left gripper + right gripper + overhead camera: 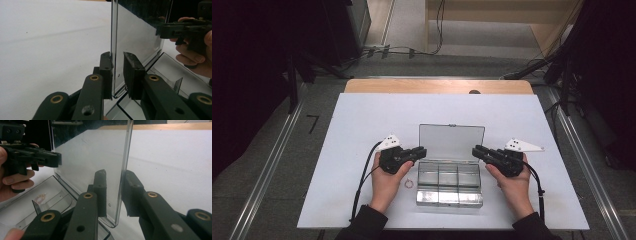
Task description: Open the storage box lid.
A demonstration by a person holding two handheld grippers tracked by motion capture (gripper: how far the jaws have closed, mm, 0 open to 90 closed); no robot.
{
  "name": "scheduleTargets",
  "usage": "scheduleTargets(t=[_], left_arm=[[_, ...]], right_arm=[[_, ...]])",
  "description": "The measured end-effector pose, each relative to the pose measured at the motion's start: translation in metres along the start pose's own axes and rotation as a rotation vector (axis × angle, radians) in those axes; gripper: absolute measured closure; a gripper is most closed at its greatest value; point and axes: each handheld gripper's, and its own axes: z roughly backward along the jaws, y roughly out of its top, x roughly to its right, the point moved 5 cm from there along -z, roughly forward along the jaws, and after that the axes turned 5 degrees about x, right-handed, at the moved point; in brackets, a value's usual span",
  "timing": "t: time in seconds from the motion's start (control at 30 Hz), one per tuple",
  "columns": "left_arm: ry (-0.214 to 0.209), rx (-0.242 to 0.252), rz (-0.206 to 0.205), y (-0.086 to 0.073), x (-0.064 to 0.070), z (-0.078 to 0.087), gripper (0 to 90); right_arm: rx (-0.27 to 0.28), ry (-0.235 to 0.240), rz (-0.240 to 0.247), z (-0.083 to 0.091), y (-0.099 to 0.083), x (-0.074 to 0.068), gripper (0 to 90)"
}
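High view: fixed overhead on the person's side, facing forward and down, whole table mid-frame, floor and cables along the top. Left gripper view: mounted on left gripper, very close, looking along jaws rising from bottom edge at the lid edge-on; right gripper at upper right of frame. Right gripper view: same setup on right gripper, lid edge-on at centre, left gripper at upper left. Shared across all three: upright lid of clear box, white tabletop.
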Motion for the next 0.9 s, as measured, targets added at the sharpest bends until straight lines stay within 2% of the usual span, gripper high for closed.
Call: scheduleTargets(t=[0.2,0.43,0.57,0.9], left_arm=[[0.002,-0.002,0.022,-0.002,-0.002,-0.001,77.3],[0.022,-0.019,0.034,-0.006,-0.003,-0.006,72.4],[0.014,-0.026,0.046,-0.007,-0.005,-0.006,71.2],[0.008,-0.047,0.068,-0.011,-0.007,-0.009,66.2]], right_arm=[[0.014,-0.001,-0.020,-0.003,-0.004,0.001,70.7],[0.007,-0.011,-0.022,-0.006,-0.009,0.004,66.8],[0.006,-0.001,-0.053,-0.008,-0.011,0.007,66.0],[-0.020,0.004,-0.085,-0.011,-0.015,0.010,62.1]])
